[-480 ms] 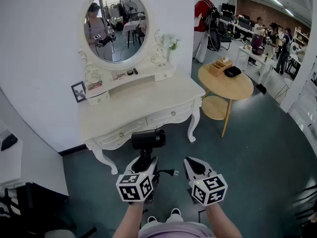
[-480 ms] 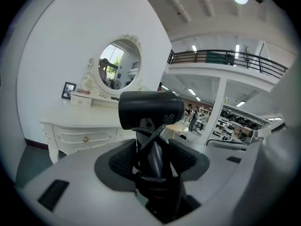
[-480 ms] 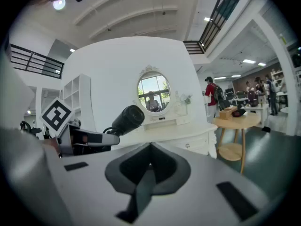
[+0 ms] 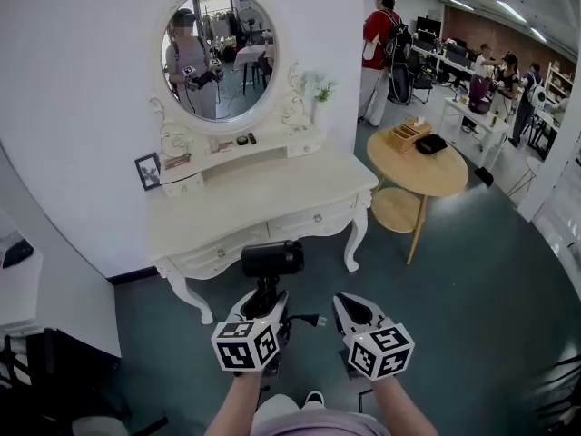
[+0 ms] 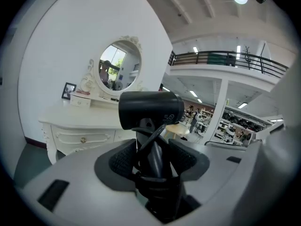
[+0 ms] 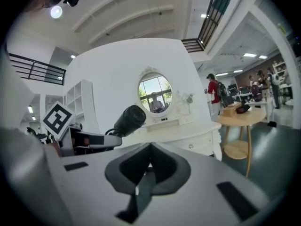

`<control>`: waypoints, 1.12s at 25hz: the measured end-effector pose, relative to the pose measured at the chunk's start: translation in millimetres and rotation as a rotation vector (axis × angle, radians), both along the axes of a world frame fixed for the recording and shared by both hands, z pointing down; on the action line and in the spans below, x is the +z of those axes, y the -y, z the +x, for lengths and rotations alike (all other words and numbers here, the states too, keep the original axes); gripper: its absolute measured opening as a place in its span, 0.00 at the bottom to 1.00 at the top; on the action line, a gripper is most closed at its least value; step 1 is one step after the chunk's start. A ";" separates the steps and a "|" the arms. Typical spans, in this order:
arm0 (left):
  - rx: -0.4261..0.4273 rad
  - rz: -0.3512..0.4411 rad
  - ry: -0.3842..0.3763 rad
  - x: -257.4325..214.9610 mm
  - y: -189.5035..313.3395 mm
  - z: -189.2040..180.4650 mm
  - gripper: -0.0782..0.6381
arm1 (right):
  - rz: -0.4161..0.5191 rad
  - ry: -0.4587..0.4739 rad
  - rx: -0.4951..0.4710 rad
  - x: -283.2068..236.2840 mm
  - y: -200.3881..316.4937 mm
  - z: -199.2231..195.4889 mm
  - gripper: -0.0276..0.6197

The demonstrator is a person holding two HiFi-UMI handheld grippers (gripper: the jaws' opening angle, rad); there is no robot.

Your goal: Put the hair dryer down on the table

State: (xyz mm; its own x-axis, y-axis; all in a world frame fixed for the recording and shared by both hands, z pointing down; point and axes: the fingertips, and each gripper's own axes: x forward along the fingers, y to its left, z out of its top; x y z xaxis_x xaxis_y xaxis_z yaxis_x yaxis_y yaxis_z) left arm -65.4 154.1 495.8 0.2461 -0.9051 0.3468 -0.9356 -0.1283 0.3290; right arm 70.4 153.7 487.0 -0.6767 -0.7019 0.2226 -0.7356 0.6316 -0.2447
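Note:
A black hair dryer (image 4: 272, 258) is held upright by its handle in my left gripper (image 4: 263, 303), above the floor just in front of the white dressing table (image 4: 272, 193). In the left gripper view the pads (image 5: 123, 160) press on the handle and the wound cord, with the dryer's barrel (image 5: 150, 109) above them. The plug (image 4: 315, 318) hangs out to the right. My right gripper (image 4: 350, 309) floats beside it, shut and empty. In the right gripper view its jaws (image 6: 150, 147) meet at the tips, and the dryer (image 6: 128, 120) shows to the left.
The dressing table carries an oval mirror (image 4: 216, 54), a small photo frame (image 4: 148, 171) and a flower vase (image 4: 318, 94). A round wooden table (image 4: 427, 166) stands to the right. A person in red (image 4: 377, 34) and others are farther back.
Hardly anything: the head view has shifted a little, and both grippers sit slightly lower in it. The dryer stays in the left gripper.

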 end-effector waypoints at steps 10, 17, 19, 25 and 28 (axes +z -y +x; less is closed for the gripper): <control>-0.007 -0.023 0.002 5.5 17.1 8.2 0.41 | -0.018 0.026 0.022 2.0 23.1 11.8 0.05; 0.012 0.006 0.008 -0.3 72.1 1.4 0.41 | -0.006 0.028 0.050 3.3 68.6 13.0 0.05; 0.020 0.014 0.008 -2.3 93.4 -2.1 0.41 | 0.000 0.024 0.055 2.0 88.7 9.3 0.05; 0.029 0.031 0.007 -9.6 166.0 -24.7 0.41 | 0.012 0.024 0.058 -6.5 161.8 -15.1 0.05; 0.031 0.034 0.000 -12.6 201.5 -36.8 0.41 | 0.006 0.017 0.071 -6.1 195.9 -22.8 0.05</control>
State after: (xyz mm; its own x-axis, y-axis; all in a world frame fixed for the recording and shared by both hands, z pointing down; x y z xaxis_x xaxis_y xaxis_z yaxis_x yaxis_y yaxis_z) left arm -102.3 -47.3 483.2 0.2740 -0.9085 0.3156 -0.9309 -0.1681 0.3243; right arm 47.6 -42.2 480.8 -0.6285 -0.7497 0.2072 -0.7746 0.5793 -0.2537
